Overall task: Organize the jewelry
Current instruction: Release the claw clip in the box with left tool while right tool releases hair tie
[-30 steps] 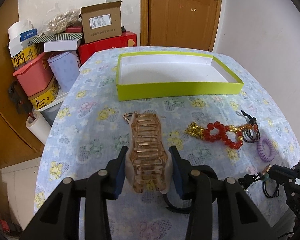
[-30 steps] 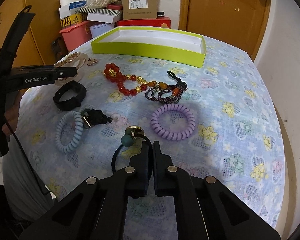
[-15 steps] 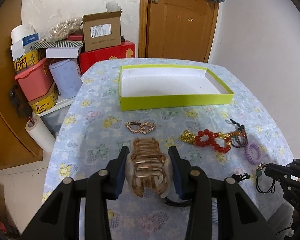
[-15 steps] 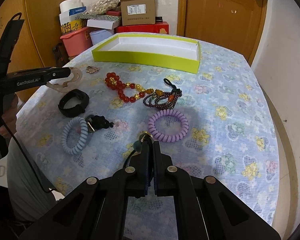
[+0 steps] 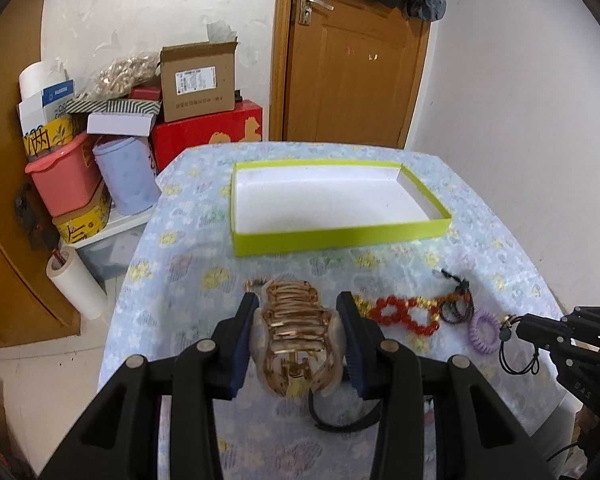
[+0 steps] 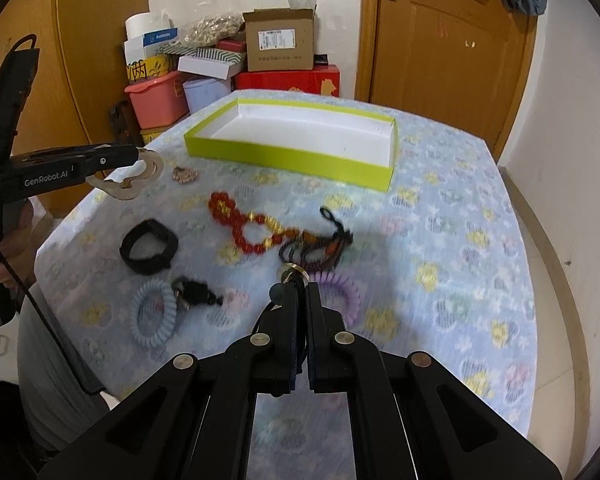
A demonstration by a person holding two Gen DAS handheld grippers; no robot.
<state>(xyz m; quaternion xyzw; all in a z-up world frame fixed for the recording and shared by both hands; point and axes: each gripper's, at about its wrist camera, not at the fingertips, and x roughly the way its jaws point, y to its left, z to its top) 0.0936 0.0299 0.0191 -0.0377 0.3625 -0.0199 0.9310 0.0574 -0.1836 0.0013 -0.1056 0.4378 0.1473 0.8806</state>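
Observation:
My left gripper [image 5: 296, 305] is shut on a gold and translucent hair claw clip [image 5: 296, 334], held above the flowered tablecloth; from the right wrist view the clip [image 6: 134, 184] hangs at the far left. My right gripper [image 6: 303, 292] is shut on a black hair tie [image 5: 516, 356] with a green bead [image 6: 277, 292] and a gold disc, lifted off the cloth. A lime green tray [image 5: 340, 237] with a white bare floor lies at the far side of the table. Between tray and grippers lie a red bead bracelet [image 6: 244, 228] and a dark bead bracelet [image 6: 320, 248].
On the cloth also lie a purple coil tie [image 6: 346, 292], a blue coil tie [image 6: 154, 314], a black band [image 6: 150, 246], a black bow clip [image 6: 196, 294] and a small heart hairpin [image 6: 185, 174]. Stacked boxes and bins [image 5: 112, 152] crowd the back left; a wall runs right.
Both grippers have risen, each with its item. The claw clip has come up off the cloth, uncovering the heart hairpin, and the hair tie has come up too.

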